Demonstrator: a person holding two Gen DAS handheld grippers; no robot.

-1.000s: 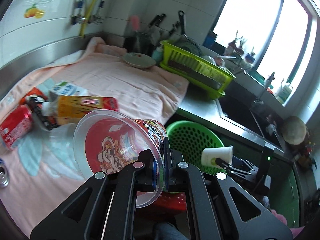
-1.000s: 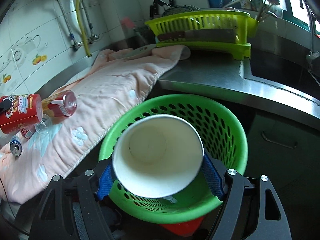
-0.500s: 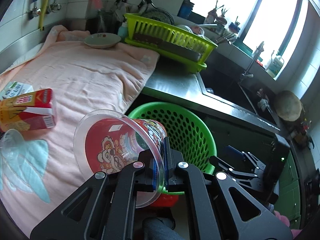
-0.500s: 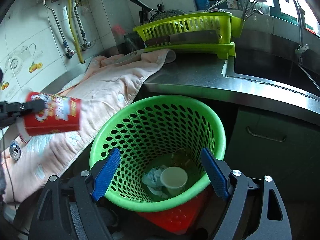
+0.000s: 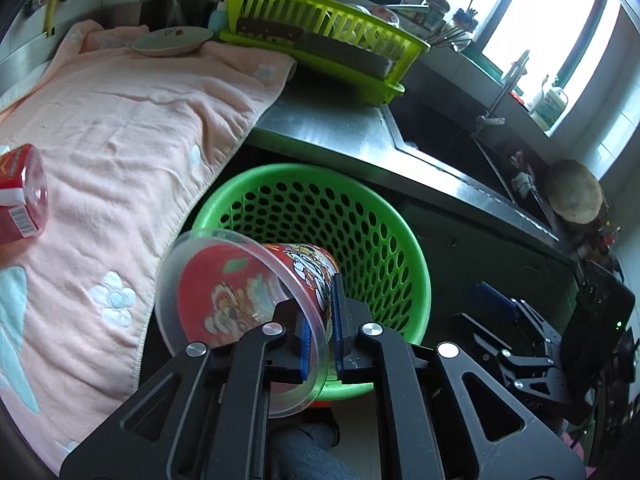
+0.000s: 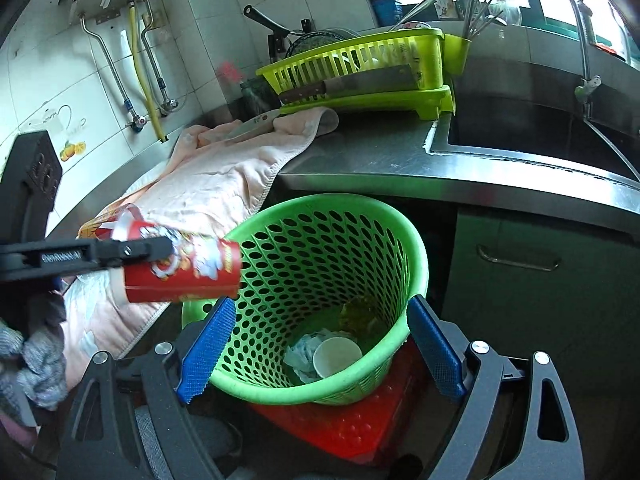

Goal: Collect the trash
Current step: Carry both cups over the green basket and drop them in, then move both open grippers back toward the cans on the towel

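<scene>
My left gripper is shut on the rim of a red noodle cup with a clear lid and holds it on its side at the near left rim of the green perforated basket. In the right wrist view the cup hangs at the basket's left rim, held by the left gripper. My right gripper is open and empty above the basket. A white paper cup and crumpled paper lie at the basket's bottom.
A pink towel covers the counter, with a red carton at its left edge and a plate at the back. A yellow-green dish rack with a cleaver stands by the steel sink. A red stool supports the basket.
My right gripper opened and the white paper cup fell into the basket. My left gripper carried the noodle cup off the towel, rightward to the basket's rim.
</scene>
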